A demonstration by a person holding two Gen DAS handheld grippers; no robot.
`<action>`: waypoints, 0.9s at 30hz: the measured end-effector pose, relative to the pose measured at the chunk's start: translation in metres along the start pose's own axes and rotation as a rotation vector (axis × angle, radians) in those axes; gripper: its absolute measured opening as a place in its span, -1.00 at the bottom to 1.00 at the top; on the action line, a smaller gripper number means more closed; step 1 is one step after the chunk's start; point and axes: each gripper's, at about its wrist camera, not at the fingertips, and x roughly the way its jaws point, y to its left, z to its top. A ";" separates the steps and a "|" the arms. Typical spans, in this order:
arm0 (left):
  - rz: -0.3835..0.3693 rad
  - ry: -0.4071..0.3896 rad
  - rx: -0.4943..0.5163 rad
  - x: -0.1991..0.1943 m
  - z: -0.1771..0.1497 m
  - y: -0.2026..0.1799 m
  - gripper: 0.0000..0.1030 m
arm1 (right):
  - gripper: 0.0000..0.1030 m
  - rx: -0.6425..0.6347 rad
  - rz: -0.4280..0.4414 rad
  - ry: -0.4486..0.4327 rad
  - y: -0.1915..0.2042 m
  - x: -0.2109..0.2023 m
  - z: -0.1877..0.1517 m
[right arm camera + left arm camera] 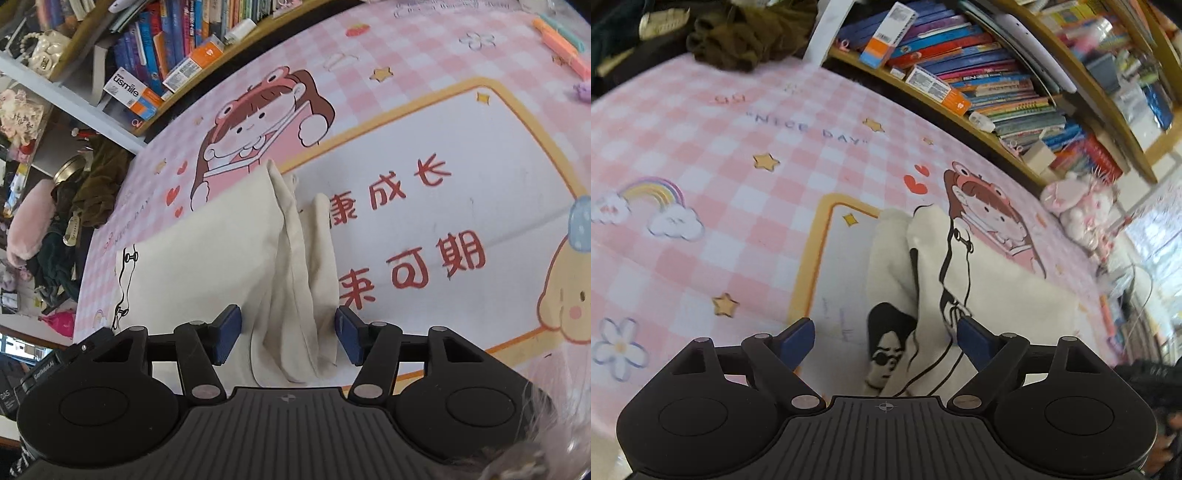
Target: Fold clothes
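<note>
Two grippers: mine, both spread, holding nothing.
Left gripper (885,341): garment (960,280) lies between fingers, untouched.
Right gripper (288,334): bunched garment (207,254) edge between fingers, pads clear.

A desk (701,155) under a pink-and-white checked cartoon mat (461,122) fills the room's near part. Along its far edge runs a wooden bookshelf (979,133) crammed with colourful books (990,74). A dark olive cloth heap (746,40) lies at the far left corner, and a pink plush toy (1078,206) sits far right in daylight.
</note>
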 end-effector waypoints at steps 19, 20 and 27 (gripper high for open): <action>0.117 -0.028 0.211 0.007 -0.013 -0.052 -0.51 | -0.74 -0.435 -0.106 -0.105 0.058 -0.002 -0.008; 0.102 -0.021 0.175 0.008 -0.012 -0.046 -0.45 | -0.70 -0.382 -0.099 -0.088 0.052 0.000 -0.004; -0.015 0.032 -0.053 0.014 -0.001 -0.008 -0.05 | -0.10 -0.095 -0.061 0.007 0.016 0.014 0.012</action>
